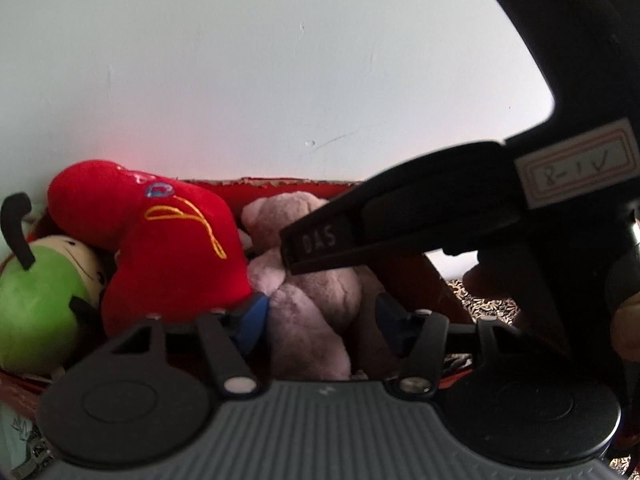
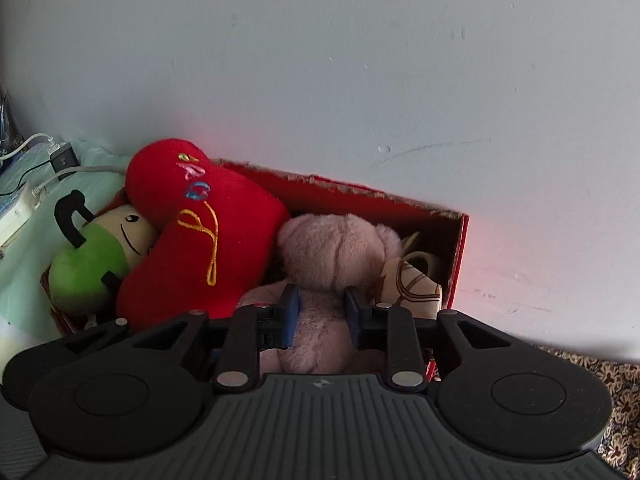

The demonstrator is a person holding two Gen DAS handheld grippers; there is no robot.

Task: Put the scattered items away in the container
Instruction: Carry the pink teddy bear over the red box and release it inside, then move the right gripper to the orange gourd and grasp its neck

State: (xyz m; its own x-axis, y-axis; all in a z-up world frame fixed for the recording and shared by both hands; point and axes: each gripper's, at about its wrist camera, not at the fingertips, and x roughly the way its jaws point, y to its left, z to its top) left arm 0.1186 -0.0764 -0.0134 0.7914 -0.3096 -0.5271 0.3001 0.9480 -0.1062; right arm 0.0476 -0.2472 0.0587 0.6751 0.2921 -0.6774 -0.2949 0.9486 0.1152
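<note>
- Our left black two-finger gripper (image 1: 320, 320) stands spread, blue pads either side of the pink plush teddy bear (image 1: 312, 300) without pinching; our right black two-finger gripper (image 2: 322, 314) grasps that bear's body, presumably to seat it.
- At far left in the red cardboard box (image 2: 360, 192) against the wall, we see a green plush doll with black antennae (image 2: 88, 268).
- Beside it a red heart-shaped embroidered cushion (image 2: 200, 232) leans.
- Next comes the bear, already inside.
- Rightmost, a cream patterned cloth item (image 2: 412, 284) is tucked in.

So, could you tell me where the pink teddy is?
In both views, the pink teddy lies in the red box, right of the red cushion.
</note>
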